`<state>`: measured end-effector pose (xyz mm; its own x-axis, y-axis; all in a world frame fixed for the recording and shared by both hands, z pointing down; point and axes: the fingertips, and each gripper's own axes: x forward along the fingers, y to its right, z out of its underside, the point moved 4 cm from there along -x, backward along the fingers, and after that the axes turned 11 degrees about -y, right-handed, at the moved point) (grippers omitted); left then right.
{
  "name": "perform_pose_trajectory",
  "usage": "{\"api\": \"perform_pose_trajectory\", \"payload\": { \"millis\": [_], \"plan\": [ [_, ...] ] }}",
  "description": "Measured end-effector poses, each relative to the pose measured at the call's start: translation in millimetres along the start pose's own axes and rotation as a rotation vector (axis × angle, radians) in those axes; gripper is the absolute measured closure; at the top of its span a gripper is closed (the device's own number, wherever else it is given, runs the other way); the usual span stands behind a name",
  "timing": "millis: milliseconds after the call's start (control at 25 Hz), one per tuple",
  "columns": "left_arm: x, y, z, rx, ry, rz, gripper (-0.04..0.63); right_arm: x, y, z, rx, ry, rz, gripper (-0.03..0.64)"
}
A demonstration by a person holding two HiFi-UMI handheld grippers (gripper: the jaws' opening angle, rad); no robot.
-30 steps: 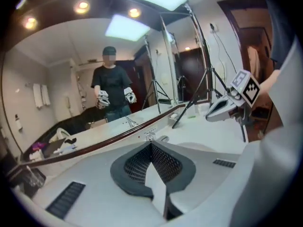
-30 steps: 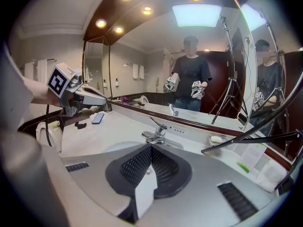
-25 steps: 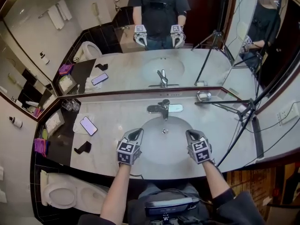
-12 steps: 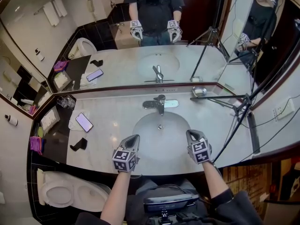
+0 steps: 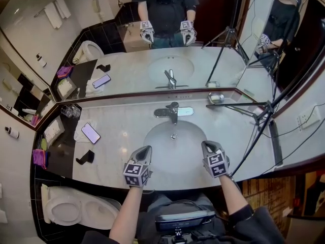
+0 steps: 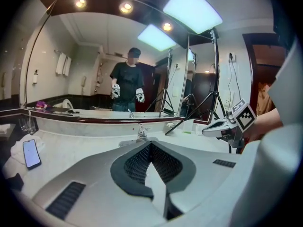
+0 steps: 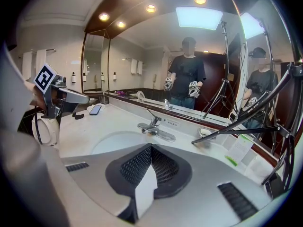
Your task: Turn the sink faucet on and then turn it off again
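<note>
Left gripper point(image 5: 146, 149) clenched: jaws pressed together in the left gripper view, nothing between them. It hangs over the near left rim of the sink point(image 5: 152, 161), pointing forward and somewhat down.

Right gripper point(image 5: 207, 145) also clenched and empty, jaws meeting at the tips in the right gripper view. It sits over the near right rim of the same sink, roughly level with the left one. The two are well apart, with the bowl between them.

Faucet point(image 5: 173, 112) stands on the far side of the sink, on a chrome base plate just in front of the mirror point(image 5: 127, 60). Its spout reaches out over the bowl. Both grippers are well short of it, and neither touches it.

Pale marble counter point(image 5: 122, 131) runs left and right of the sink. On its left part lies a phone point(image 5: 91, 133), face up on a white cloth, with a small black object point(image 5: 85, 157) nearer the front edge. A soap dish point(image 5: 215, 98) sits to the right of the faucet, against the mirror. Black tripod point(image 5: 254, 113) legs cross the right end of the counter. A toilet point(image 5: 76, 207) shows below the counter at lower left.
</note>
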<state>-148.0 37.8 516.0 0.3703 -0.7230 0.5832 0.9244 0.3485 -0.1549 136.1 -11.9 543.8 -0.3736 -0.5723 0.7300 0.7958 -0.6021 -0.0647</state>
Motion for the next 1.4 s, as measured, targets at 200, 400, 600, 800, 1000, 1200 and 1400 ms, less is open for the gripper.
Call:
{"api": "perform_pose_trajectory", "payload": {
  "millis": [200, 400, 600, 800, 1000, 1200, 1400],
  "plan": [
    [10, 2, -2, 0.021, -0.016, 0.003, 0.595, 8, 0, -2, -0.001, -0.006, -0.009, 0.598],
    [17, -3, -5, 0.023, -0.023, 0.006, 0.595, 15, 0, -8, -0.009, -0.013, 0.003, 0.598],
    [27, -8, -4, 0.025, -0.042, 0.015, 0.595, 29, 1, -18, -0.026, -0.012, 0.005, 0.598],
    [45, -16, -8, 0.092, -0.081, -0.001, 0.570, 45, 1, -24, -0.017, -0.017, -0.011, 0.598],
    [77, -17, -31, 0.239, -0.118, 0.006, 0.482, 62, 2, -23, -0.010, -0.032, -0.028, 0.598],
    [118, -24, -49, 0.371, -0.145, -0.002, 0.428, 76, -1, -20, -0.005, -0.047, -0.052, 0.598],
    [161, -24, -61, 0.595, -0.193, -0.017, 0.384, 86, -2, -14, 0.001, -0.058, -0.066, 0.598]
  ]
}}
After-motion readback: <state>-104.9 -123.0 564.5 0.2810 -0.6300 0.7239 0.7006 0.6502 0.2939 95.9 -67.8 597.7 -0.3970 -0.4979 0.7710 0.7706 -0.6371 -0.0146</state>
